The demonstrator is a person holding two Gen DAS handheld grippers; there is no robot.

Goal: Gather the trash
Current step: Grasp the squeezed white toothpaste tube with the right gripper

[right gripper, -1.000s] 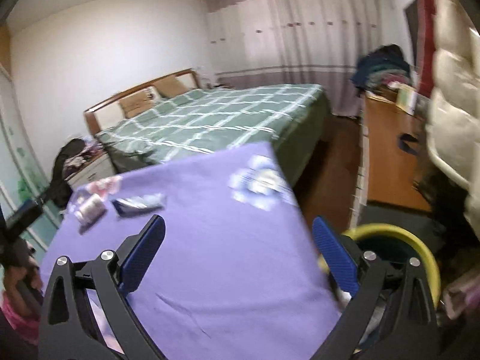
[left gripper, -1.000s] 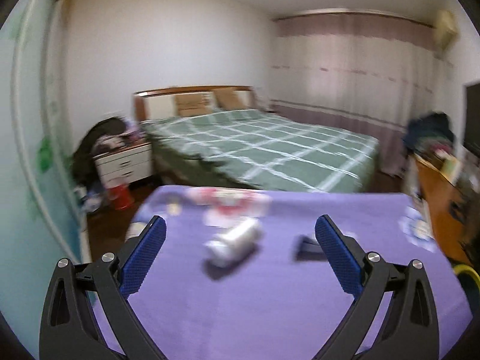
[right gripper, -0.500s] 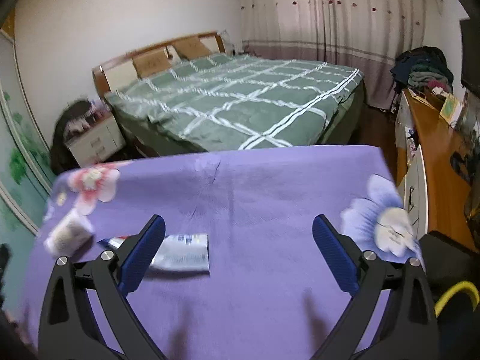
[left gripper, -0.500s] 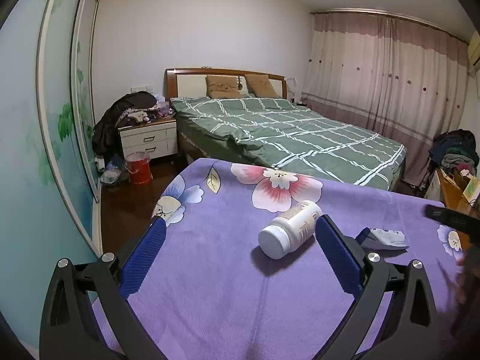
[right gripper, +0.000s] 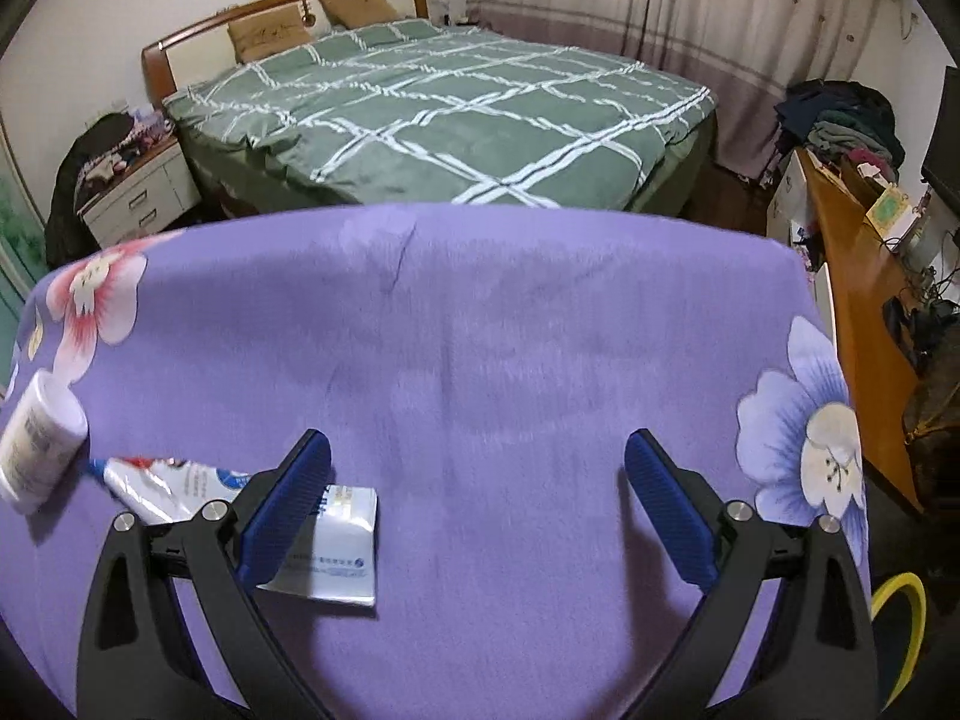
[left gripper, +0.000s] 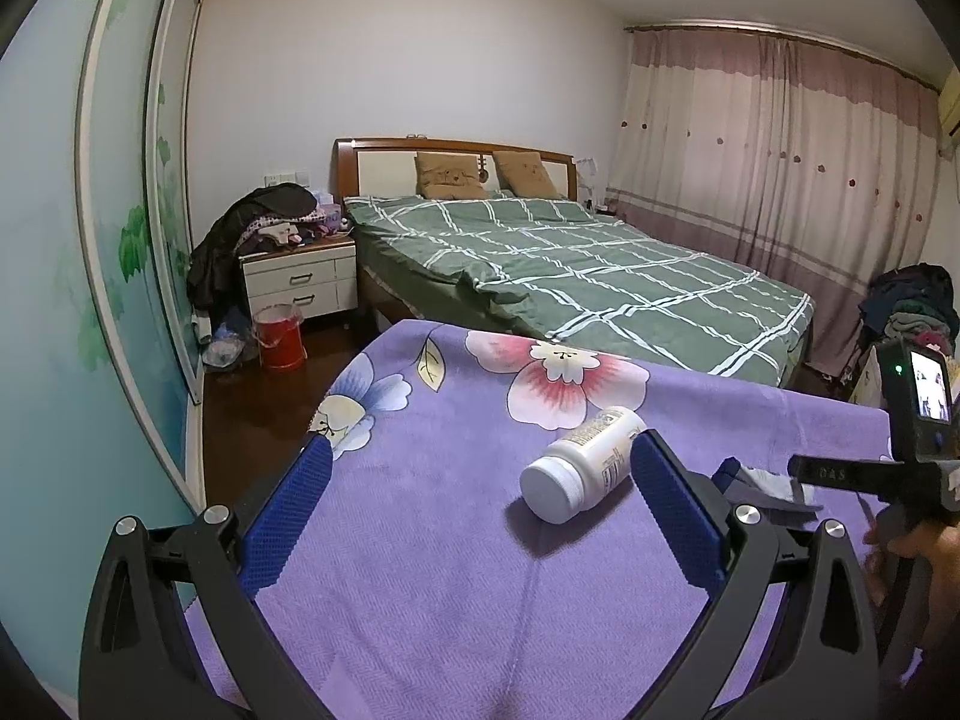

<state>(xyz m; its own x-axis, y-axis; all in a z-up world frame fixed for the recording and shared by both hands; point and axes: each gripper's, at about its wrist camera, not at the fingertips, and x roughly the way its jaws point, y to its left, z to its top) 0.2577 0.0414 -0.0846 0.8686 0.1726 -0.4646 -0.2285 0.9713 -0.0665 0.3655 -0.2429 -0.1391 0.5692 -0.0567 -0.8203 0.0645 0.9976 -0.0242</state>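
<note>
A white pill bottle (left gripper: 579, 465) lies on its side on the purple flowered cloth (left gripper: 420, 570), just inside the right finger of my open left gripper (left gripper: 474, 501). In the right wrist view the same bottle (right gripper: 36, 450) rests at the far left. A flattened silver and white wrapper (right gripper: 327, 546) lies beside it, partly hidden behind the left finger of my open right gripper (right gripper: 477, 504). Nothing sits between either pair of fingers. The right gripper's body (left gripper: 900, 456) and the hand holding it show at the left view's right edge, over the wrapper (left gripper: 762, 483).
A green checked bed (right gripper: 444, 114) stands beyond the cloth's far edge. A white nightstand (left gripper: 300, 282) piled with clothes and a red bucket (left gripper: 279, 336) are at the left. A wooden desk (right gripper: 864, 324) runs along the right, with a yellow-rimmed bin (right gripper: 897, 618) below the cloth's right corner.
Both grippers swung left and down over the cloth. The bottle now lies close by the left gripper's right finger, and the wrapper has come up to the right gripper's left finger.
</note>
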